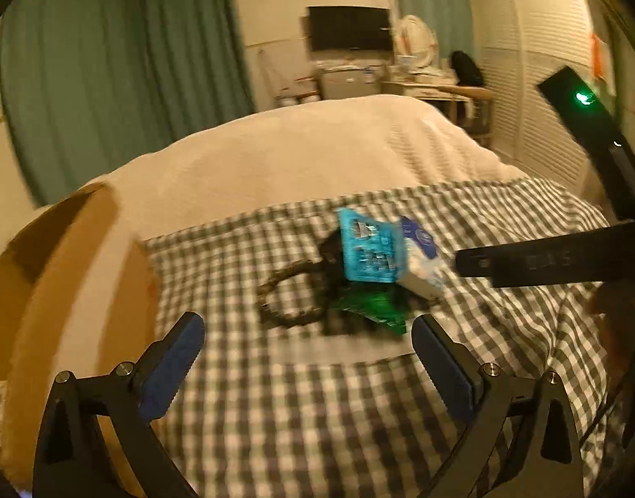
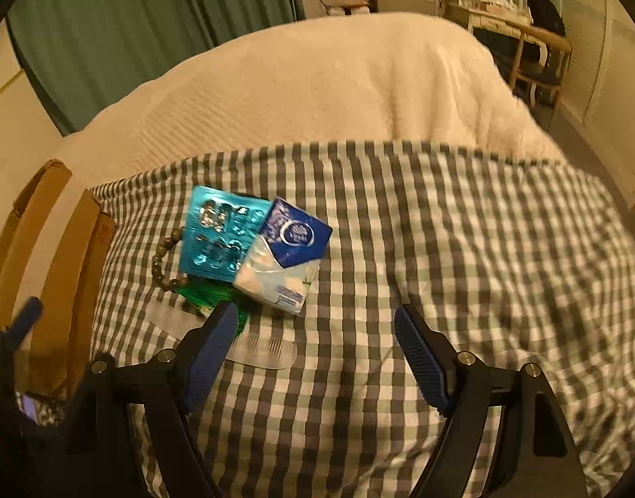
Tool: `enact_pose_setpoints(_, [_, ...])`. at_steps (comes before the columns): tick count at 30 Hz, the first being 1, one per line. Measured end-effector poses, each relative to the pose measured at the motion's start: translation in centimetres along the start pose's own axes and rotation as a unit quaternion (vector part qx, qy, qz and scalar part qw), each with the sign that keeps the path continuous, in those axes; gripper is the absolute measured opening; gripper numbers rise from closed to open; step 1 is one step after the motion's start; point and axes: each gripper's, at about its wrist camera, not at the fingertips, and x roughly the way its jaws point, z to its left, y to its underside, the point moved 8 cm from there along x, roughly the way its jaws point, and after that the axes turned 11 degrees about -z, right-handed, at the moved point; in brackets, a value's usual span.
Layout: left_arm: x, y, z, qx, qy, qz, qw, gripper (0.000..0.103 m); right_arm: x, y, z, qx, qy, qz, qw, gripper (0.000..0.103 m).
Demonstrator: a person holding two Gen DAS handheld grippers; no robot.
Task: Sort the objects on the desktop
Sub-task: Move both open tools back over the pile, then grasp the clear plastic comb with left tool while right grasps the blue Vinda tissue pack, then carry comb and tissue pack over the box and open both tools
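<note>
Both the left gripper (image 1: 307, 334) and right gripper (image 2: 315, 325) are standing released (nothing held) over the blister pack (image 2: 217, 234), tissue packet (image 2: 286, 255) and what is possibly a comb (image 2: 263, 348).

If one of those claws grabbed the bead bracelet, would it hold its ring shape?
Probably not. The bead bracelet looks like separate round beads on a string, so it would likely droop. The beads may slip between flat jaws. It is partly under the blister pack, which might shift.

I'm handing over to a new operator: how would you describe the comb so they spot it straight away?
Find the checked cloth on the bed and the small pile near its left side. The comb lies flat at the pile's near edge, just below the green packet, partly behind the right gripper. It is the only clear, toothed item there.
</note>
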Motion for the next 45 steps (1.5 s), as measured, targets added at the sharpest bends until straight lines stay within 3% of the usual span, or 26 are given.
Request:
enact_pose_setpoints(4, [3.7, 2.4, -0.8, 0.047, 0.033, 0.023, 0.9981, 0.102, 1.8, 0.4, -0.7, 0.03, -0.01, 0.007, 0.999, 0.078])
enact_pose_setpoints(11, [6.1, 5.9, -0.6, 0.007, 0.112, 0.071, 0.9911, 0.102, 6.0, -0.1, 0.8, 0.088, -0.044, 0.028, 0.995, 0.077])
enact_pose_setpoints(13, [6.0, 6.1, -1.1, 0.009, 0.135, 0.074, 0.988, 0.102, 7.3, 0.3, 1.1, 0.109, -0.056, 0.04, 0.992, 0.064])
enact_pose_setpoints(15, [6.1, 6.2, -1.8, 0.017, 0.154, 0.076, 0.985, 0.102, 7.6, 0.7, 1.3, 0.121, -0.069, 0.049, 0.989, 0.06])
enact_pose_setpoints(18, [6.0, 5.9, -2.6, 0.037, 0.183, 0.075, 0.9794, 0.102, 6.2, 0.7, 1.1, 0.098, -0.069, 0.055, 0.991, 0.059])
enact_pose_setpoints(21, [6.4, 6.1, -3.6, 0.056, 0.225, 0.087, 0.9688, 0.102, 3.3, 0.4, 0.2, 0.059, -0.048, 0.058, 0.995, 0.059])
enact_pose_setpoints(24, [7.1, 6.3, -3.7, 0.093, 0.238, 0.1, 0.9617, 0.101, -0.3, 0.2, -1.5, 0.059, -0.052, 0.065, 0.995, 0.059])
enact_pose_setpoints(25, [7.1, 6.3, -3.7, 0.092, 0.244, 0.107, 0.9594, 0.093, -1.0, 0.2, -1.9, 0.057, -0.052, 0.067, 0.995, 0.06])
enact_pose_setpoints(26, [7.2, 6.2, -3.8, 0.089, 0.249, 0.112, 0.9578, 0.068, -1.8, 0.3, -2.2, 0.054, -0.052, 0.068, 0.995, 0.06])
enact_pose_setpoints(28, [7.4, 6.4, -3.5, 0.075, 0.26, 0.131, 0.9537, 0.037, -3.2, 0.7, -2.8, 0.046, -0.047, 0.07, 0.995, 0.06])
enact_pose_setpoints(32, [6.0, 6.8, -3.6, 0.087, 0.245, 0.127, 0.9571, 0.02, -4.9, 1.4, -3.7, 0.049, -0.047, 0.073, 0.995, 0.06])
enact_pose_setpoints(35, [4.4, 6.6, -3.2, 0.053, 0.242, 0.122, 0.9611, 0.003, -6.1, 1.7, -4.0, 0.045, -0.044, 0.067, 0.996, 0.06])
enact_pose_setpoints(39, [2.0, 6.6, -3.8, -0.03, 0.244, 0.112, 0.9628, 0.002, -7.5, 2.3, -3.1, 0.037, -0.046, 0.071, 0.996, 0.06])
enact_pose_setpoints(45, [-2.6, 5.6, -2.6, -0.139, 0.234, 0.096, 0.9575, 0.002, -10.9, 3.1, -0.7, 0.02, -0.051, 0.063, 0.996, 0.06])
